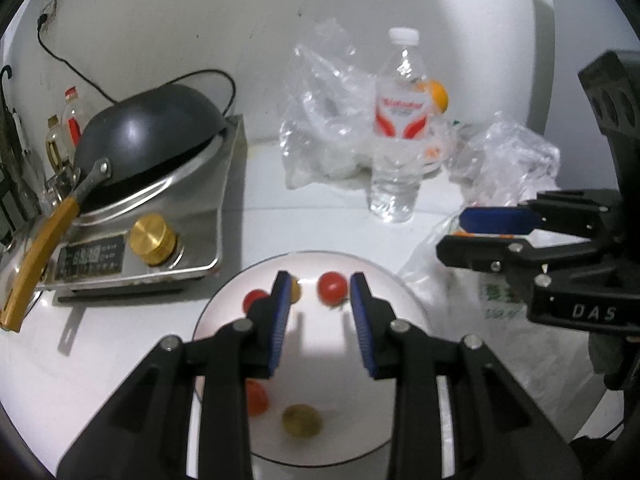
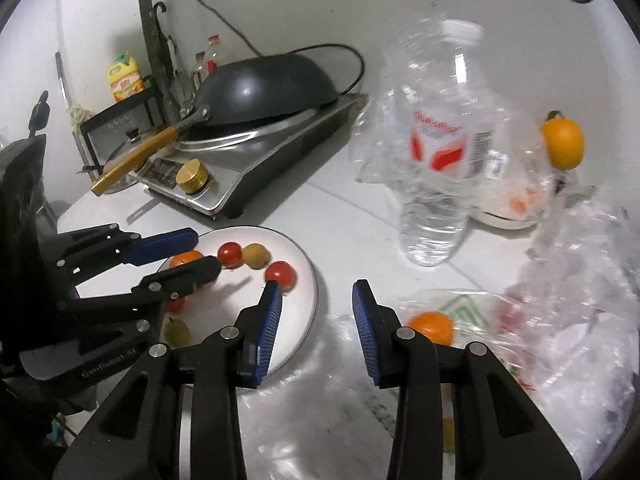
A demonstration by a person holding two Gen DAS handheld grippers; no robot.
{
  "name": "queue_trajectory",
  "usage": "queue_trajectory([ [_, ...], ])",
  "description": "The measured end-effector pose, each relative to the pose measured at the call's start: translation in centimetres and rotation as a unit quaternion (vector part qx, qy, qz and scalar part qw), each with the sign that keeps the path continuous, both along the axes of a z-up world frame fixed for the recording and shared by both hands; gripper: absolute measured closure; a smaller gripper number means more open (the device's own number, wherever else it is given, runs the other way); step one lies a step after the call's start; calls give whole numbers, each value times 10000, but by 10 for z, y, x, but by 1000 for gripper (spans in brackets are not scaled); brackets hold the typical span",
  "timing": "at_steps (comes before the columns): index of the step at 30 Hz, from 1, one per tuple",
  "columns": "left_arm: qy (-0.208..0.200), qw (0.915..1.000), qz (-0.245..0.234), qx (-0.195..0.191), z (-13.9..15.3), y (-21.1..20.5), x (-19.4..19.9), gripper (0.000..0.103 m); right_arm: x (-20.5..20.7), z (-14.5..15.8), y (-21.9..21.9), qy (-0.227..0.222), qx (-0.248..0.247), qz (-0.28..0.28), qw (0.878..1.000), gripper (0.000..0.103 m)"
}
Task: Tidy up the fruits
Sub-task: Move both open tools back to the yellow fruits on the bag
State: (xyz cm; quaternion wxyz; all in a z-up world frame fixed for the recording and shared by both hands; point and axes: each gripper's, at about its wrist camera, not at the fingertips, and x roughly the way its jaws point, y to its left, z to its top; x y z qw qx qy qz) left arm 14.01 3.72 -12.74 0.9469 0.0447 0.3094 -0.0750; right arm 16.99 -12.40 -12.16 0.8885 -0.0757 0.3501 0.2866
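Left wrist view: left hand-held gripper (image 1: pixel 320 280) hangs over the white plate (image 1: pixel 224 296), jaws spread, nothing between the pads. 1 red tomato (image 1: pixel 331 286) lies at 12 o'clock on the plate, 1 yellow-green fruit (image 1: pixel 301 420) at 6 o'clock. Right hand-held gripper (image 2: pixel 317 292) is spread and empty above the bench (image 2: pixel 352 236). An orange fruit (image 2: pixel 432 326) sits in the plastic bag (image 2: pixel 580 280) at 3 o'clock of the plate.

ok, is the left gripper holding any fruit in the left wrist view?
No. The left gripper has bare space between its blue pads, and the cherry tomatoes lie loose on the white plate.
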Motion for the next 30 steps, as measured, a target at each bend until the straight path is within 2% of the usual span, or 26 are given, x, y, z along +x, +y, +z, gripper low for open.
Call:
queue_trajectory([
  [6, -102, 9999, -44, -39, 10, -21, -9, 69, -11, 9, -34, -121, 44, -204, 9997, 64],
  [7, -118, 9999, -55, -33, 11, -25, -10, 64, -13, 9, -38, -128, 50, -218, 9997, 64],
  [8, -123, 9999, -71, -40, 12, -28, -11, 48, -14, 10, -42, -137, 58, -236, 9996, 64],
  [9, -151, 9998, -98, -85, 13, -32, -13, 42, -16, 10, -48, -147, 67, -258, 9995, 64],
  [30, -203, 9988, -443, -83, 18, -105, -22, 41, -27, 7, -122, -162, 251, -566, 9980, 64],
])
